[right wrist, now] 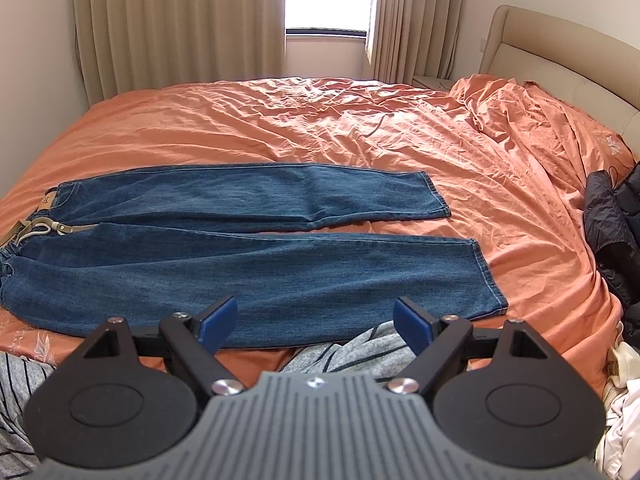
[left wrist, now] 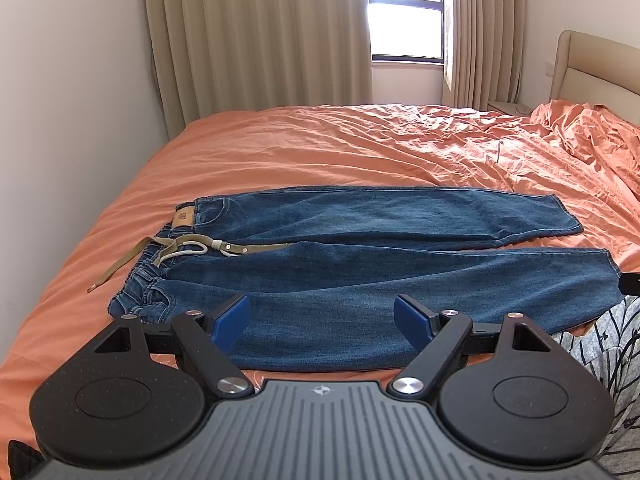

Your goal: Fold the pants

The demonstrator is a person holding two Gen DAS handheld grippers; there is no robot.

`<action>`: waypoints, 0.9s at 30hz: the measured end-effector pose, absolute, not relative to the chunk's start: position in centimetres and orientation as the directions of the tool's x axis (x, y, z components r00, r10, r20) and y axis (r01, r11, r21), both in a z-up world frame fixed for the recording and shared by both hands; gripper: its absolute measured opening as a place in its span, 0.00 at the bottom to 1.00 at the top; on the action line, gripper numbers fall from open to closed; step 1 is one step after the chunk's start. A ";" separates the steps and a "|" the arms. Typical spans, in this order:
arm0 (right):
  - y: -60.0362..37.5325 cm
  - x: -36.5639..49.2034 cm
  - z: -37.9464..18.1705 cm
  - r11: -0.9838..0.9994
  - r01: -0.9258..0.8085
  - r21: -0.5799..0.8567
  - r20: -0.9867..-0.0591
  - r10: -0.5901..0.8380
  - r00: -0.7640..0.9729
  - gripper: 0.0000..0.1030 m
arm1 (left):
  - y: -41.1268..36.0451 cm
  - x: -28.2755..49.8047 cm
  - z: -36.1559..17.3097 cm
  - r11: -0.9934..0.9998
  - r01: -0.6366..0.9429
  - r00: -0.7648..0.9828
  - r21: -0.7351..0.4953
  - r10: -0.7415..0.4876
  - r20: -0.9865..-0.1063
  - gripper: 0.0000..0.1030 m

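1. Blue denim pants (left wrist: 360, 264) lie flat and unfolded across the middle of the frame on a bed (left wrist: 320, 140) covered in a wrinkled orange sheet, waistband at left, both legs stretching right.
2. An olive belt (left wrist: 132, 258) trails off the waistband toward the left edge of the frame.
3. The left hand-held gripper (left wrist: 322, 320) hovers at lower center over the nearer leg, blue pads spread wide, holding nothing.
4. The right hand-held gripper (right wrist: 316, 322) sits at lower center near the pants' lower edge, likewise spread wide and empty.
5. Grey striped fabric (right wrist: 360, 354) lies beneath it; dark clothing (right wrist: 612, 232) is piled at the right edge.
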State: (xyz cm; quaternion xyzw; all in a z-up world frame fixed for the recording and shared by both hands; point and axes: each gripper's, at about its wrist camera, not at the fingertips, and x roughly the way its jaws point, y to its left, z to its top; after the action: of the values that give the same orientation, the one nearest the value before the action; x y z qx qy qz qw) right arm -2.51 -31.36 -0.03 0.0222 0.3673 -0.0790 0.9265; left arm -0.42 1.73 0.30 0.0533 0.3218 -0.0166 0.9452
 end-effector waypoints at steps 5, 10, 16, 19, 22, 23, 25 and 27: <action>-31.2 -2.6 0.0 0.987 0.159 -0.020 -0.687 -0.129 0.715 0.79 | 1.8 -0.4 0.3 0.994 0.066 0.791 0.090 0.003 -0.611 0.93; -31.2 -2.6 0.0 0.987 0.161 -0.017 -0.686 -0.129 0.716 0.79 | 1.8 -0.4 0.3 0.994 0.066 0.792 0.088 0.001 -0.611 0.93; -31.5 -2.6 0.0 0.986 0.166 -0.015 -0.684 -0.131 0.717 0.79 | 1.5 -0.5 0.3 0.994 0.065 0.792 0.089 0.003 -0.611 0.93; -31.7 -2.7 0.0 0.985 0.170 -0.010 -0.683 -0.131 0.718 0.79 | 1.6 -0.5 0.4 0.994 0.064 0.792 0.088 0.003 -0.611 0.93; -31.7 -2.7 0.0 0.985 0.170 -0.011 -0.683 -0.132 0.718 0.79 | 1.6 -0.4 0.4 0.994 0.064 0.792 0.087 0.003 -0.611 0.93; -31.7 -2.7 0.0 0.985 0.170 -0.011 -0.684 -0.131 0.718 0.79 | 1.6 -0.5 0.4 0.994 0.064 0.792 0.087 0.002 -0.611 0.93; -31.7 -2.8 0.0 0.985 0.170 -0.009 -0.683 -0.130 0.718 0.79 | 1.6 -0.5 0.4 0.994 0.063 0.792 0.088 0.004 -0.610 0.93; -31.8 -2.8 0.0 0.985 0.170 -0.008 -0.682 -0.130 0.720 0.79 | 1.6 -0.4 0.4 0.994 0.064 0.792 0.087 0.002 -0.611 0.93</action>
State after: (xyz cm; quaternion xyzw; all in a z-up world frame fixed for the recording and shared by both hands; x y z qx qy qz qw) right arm -2.80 -31.77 0.03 0.0278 0.3656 -0.0809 0.9268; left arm -0.43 1.61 0.38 0.0516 0.3224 -0.0164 0.9451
